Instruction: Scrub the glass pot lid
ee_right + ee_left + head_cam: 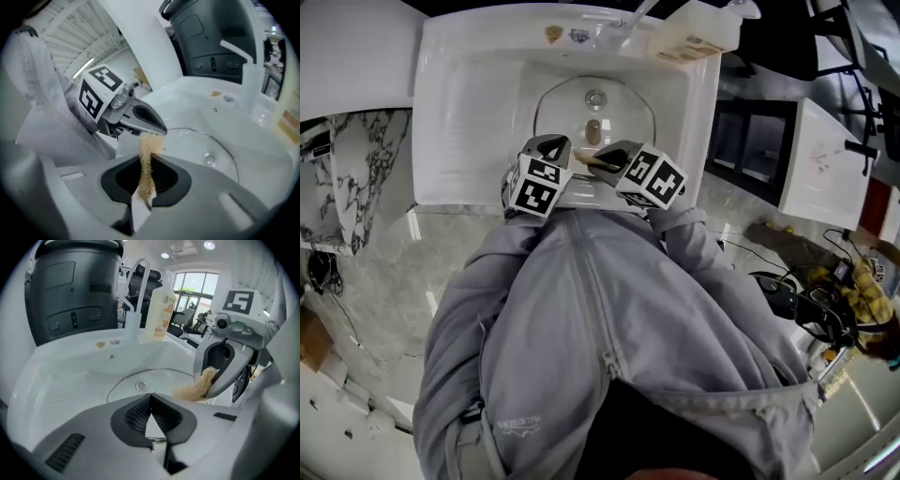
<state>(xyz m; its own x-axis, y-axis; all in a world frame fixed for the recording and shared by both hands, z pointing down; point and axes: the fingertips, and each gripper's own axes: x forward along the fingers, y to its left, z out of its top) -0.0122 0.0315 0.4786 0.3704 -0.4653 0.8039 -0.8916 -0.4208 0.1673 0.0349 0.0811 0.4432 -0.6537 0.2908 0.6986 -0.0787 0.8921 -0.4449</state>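
- A round see-through glass pot lid (567, 108) lies flat in the bowl of a white sink (478, 103). Its small knob points up.
- A person in a grey zip jacket (600, 319) stands at the sink with a claw tool in each hand.
- The left gripper (151, 395) is clenched, and its black tips touch each other. It sits over the near edge of the lid. I cannot tell if it pinches that edge.
- The right gripper (146, 158) is squeezing a tan, fuzzy scrubbing strip (146, 173). The strip sticks out past the tips, over the near side of the lid. I cannot tell if it touches the glass.
- The two claws are close together, and the fuzzy end is just beside the left claw's tip.
- A white tap (140, 287) stands at the back of the sink.
- A pale plastic soap bottle with an orange label (160, 310) stands just beside the tap.
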